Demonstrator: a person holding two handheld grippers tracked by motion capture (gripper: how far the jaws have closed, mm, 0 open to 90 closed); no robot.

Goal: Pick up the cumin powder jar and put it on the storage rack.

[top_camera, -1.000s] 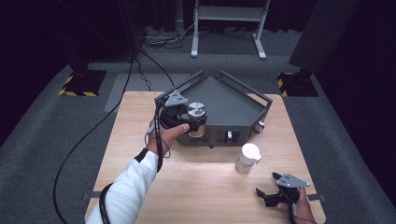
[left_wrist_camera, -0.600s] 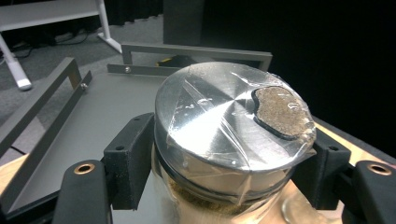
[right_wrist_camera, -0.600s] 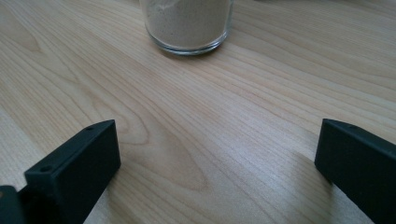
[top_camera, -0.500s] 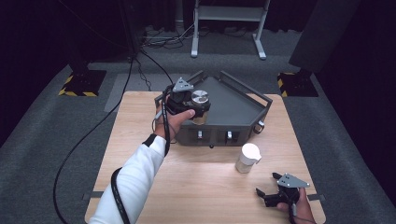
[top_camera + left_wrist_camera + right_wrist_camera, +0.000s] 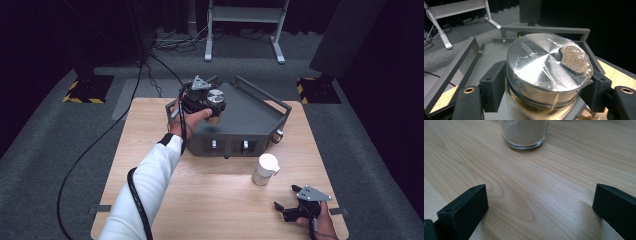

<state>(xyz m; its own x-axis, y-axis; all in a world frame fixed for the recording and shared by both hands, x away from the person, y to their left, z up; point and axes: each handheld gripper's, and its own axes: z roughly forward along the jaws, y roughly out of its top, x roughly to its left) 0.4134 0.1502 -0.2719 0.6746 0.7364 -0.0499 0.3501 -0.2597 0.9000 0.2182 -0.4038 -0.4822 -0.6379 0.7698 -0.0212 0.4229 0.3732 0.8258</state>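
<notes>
We hold the jar (image 5: 215,102) upright in the left gripper (image 5: 209,106), its jaws clamped on the glass just under the silver lid (film-wrapped, with a brown patch), above the left part of the grey tray (image 5: 252,112). The tray's raised rail (image 5: 544,29) stands just beyond the jar, with flat floor below, so we judge straight down the freest path. The right gripper (image 5: 286,210) rests wide open on the table (image 5: 150,130), well apart, facing the white-lidded jar (image 5: 264,169).
</notes>
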